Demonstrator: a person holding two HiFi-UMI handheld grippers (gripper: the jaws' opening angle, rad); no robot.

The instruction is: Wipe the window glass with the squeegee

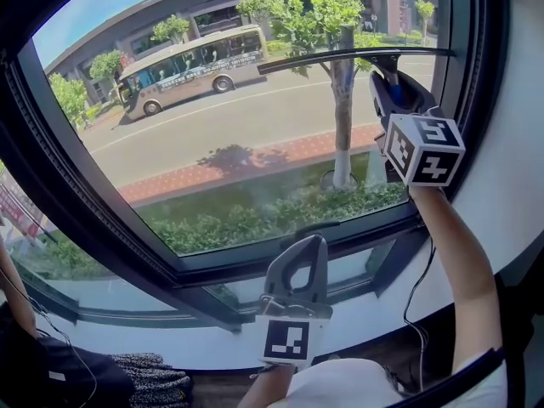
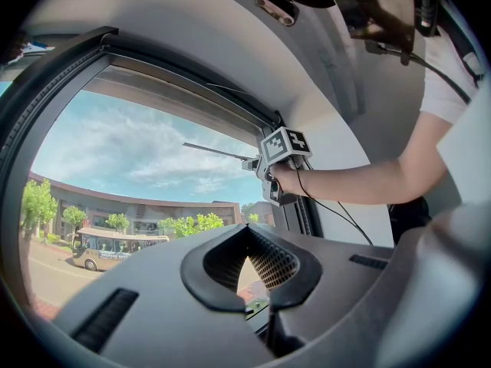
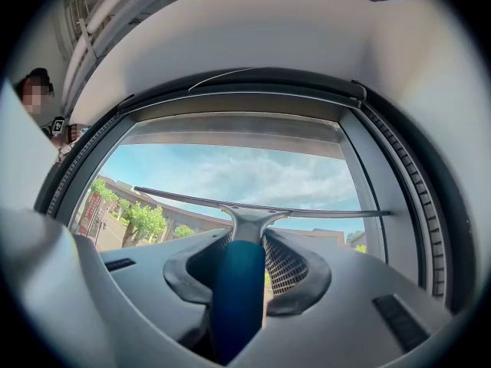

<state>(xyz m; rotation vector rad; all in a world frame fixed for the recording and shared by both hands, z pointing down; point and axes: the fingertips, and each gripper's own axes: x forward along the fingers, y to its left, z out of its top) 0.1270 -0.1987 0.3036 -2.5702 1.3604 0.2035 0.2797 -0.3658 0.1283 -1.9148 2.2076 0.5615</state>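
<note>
- Window glass point(image 1: 212, 143) is looking out on a street, with a bus point(image 1: 191, 68) at 10 o'clock.
- Right gripper point(image 3: 249, 263) is clamping the squeegee point(image 3: 239, 290) by its blue handle, with the blade lying across the pane at 1 o'clock.
- Left gripper point(image 2: 249, 271) is hanging at 6 o'clock, below the window frame point(image 1: 255, 257), with its jaws together and nothing between them.

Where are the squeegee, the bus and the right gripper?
squeegee point(image 3: 322, 213): right gripper view, on its blade.
bus point(image 1: 191, 70): head view, on its side.
right gripper point(image 3: 247, 234): right gripper view, between its jaw tips.
</note>
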